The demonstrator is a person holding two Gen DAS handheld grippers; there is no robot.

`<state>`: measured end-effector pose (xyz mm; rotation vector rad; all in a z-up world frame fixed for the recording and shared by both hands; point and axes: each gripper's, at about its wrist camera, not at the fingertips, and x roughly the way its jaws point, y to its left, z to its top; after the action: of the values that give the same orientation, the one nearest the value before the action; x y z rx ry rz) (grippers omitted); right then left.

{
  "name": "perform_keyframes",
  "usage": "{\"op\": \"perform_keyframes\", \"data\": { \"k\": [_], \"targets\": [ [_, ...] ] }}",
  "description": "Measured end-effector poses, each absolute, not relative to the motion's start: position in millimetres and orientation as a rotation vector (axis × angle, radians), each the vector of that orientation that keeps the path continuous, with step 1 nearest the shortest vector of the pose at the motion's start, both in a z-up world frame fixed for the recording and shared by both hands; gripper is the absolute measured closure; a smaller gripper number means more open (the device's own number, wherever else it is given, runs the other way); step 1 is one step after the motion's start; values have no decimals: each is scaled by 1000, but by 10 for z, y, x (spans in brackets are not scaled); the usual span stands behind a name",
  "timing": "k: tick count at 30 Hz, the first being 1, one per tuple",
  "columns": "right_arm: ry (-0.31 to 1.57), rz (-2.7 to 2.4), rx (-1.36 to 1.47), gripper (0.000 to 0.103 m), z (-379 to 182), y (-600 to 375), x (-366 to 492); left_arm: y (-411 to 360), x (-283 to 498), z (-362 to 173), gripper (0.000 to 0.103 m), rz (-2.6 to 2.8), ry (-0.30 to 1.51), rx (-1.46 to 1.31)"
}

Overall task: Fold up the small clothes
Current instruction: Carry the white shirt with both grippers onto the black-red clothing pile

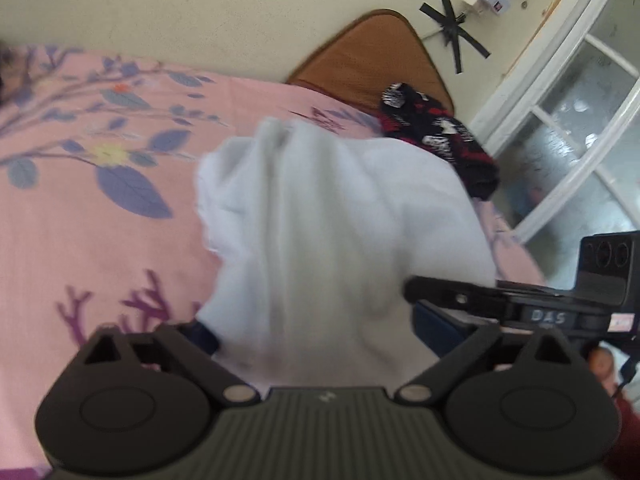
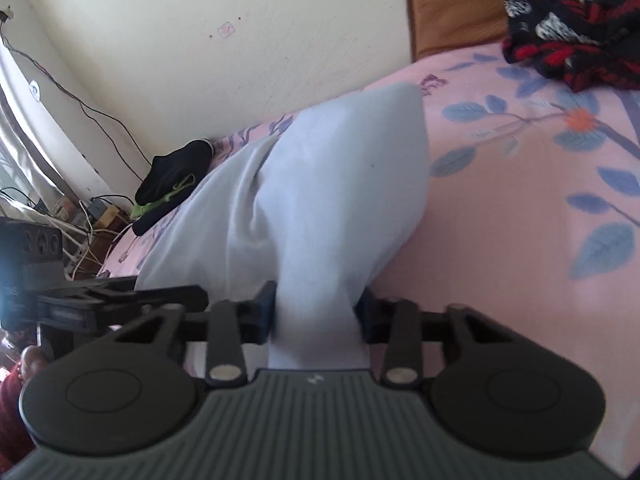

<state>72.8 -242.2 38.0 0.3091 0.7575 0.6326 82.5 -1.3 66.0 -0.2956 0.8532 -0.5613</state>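
- Across the middle of both wrist views, a white garment (image 2: 320, 200) is seen bunched up and lifted over a pink floral bedsheet (image 1: 100, 220), pretty blurry in the left wrist view (image 1: 332, 232).
- The right gripper (image 2: 318, 316) is seen with its blue-padded fingers (image 2: 266, 312) pinched in tight on a narrow neck of the white cloth, so the garment is definitely held there.
- The left gripper (image 1: 316, 332) is spread a lot wider; cloth is draped between its fingers (image 1: 206, 336), but whether it's actually being squeezed can't be told, since the fabric covers the tips.
- The other tool is caught in each camera: the right one pokes in from the right edge of the left wrist view (image 1: 412, 292), and the left one from the left edge of the right wrist view (image 2: 196, 294), both close beside the cloth.
- A black, red and white patterned garment (image 2: 568, 24) is seen crumpled at the far side of the bed, next to a brown mat (image 1: 376, 52) propped against the wall.
- A black and green garment (image 2: 172, 184) is spotted in a heap at the far left edge of the bed in the right wrist view, well apart from the white one.
- A white-framed window (image 1: 568, 100) is seen on the right in the left wrist view.
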Motion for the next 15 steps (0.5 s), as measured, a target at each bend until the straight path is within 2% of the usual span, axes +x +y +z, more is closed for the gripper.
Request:
{"op": "perform_keyframes", "data": {
  "k": [3, 6, 11, 15],
  "targets": [
    [654, 694, 254, 81, 674, -2384, 644, -263, 832, 836, 14, -578, 796, -217],
    [531, 696, 186, 82, 1015, -2497, 659, -572, 978, 1183, 14, -609, 698, -158],
    [376, 581, 141, 82, 1554, -3042, 1042, -1310, 1680, 1769, 14, -678, 568, -129],
    [332, 438, 114, 82, 1813, -3564, 1523, -2006, 2366, 1909, 11, -712, 556, -145]
  ]
}}
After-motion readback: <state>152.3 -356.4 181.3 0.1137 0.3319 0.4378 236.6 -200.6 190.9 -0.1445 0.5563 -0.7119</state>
